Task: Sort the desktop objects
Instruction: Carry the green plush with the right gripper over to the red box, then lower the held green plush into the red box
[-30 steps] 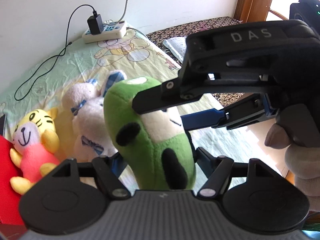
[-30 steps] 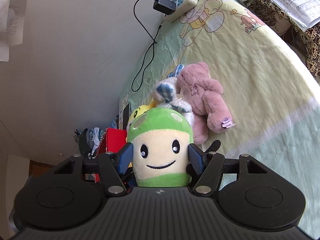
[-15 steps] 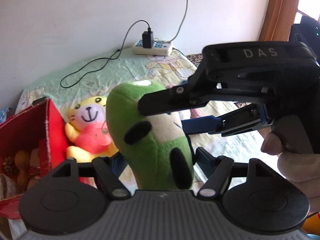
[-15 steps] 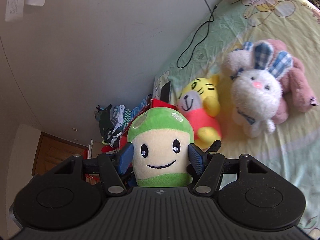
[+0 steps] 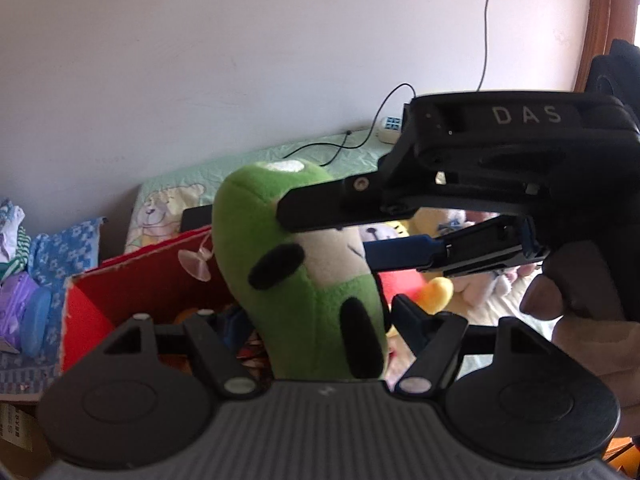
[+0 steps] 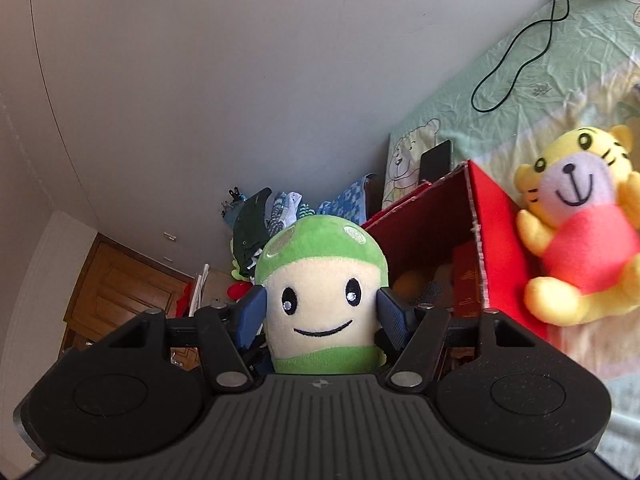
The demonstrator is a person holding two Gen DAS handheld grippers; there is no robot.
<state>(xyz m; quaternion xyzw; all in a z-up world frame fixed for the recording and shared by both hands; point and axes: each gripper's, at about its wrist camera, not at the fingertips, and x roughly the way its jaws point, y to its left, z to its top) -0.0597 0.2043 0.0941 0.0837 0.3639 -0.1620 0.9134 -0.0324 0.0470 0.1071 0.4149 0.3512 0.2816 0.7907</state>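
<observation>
The blue pads [image 6: 394, 314] of the right gripper [image 6: 320, 312] press on both cheeks of the green plush toy [image 6: 320, 296], so this gripper is pinching the toy at the level of its face. In the left wrist view the left gripper [image 5: 316, 322] has the same toy [image 5: 304, 272] between its two fingers, low on the body. The fingers seem to hug it, but the real contact is hidden behind the plush, so I can only say it looks clamped. In that view the right gripper [image 5: 328, 232] enters from 3 o'clock and bites the toy at its head. A hand [image 5: 576, 320] holds its handle at about 4 o'clock.

The toy is therefore in the air, carried by both grippers. The red box [image 6: 500, 232] is open, with some items already inside; in the right wrist view it stands behind the toy, toward 2 o'clock. The yellow tiger plush [image 6: 580, 224] lies on the green sheet [image 6: 520, 80] at 3 o'clock, just beside the box wall.

I judge that the step in hand is the transport of the green toy to the box. The next move calls for bringing the toy over the open top, lowering it past the rim, and then spreading both pairs of fingers together so it drops in without catching on the cardboard edge.
</observation>
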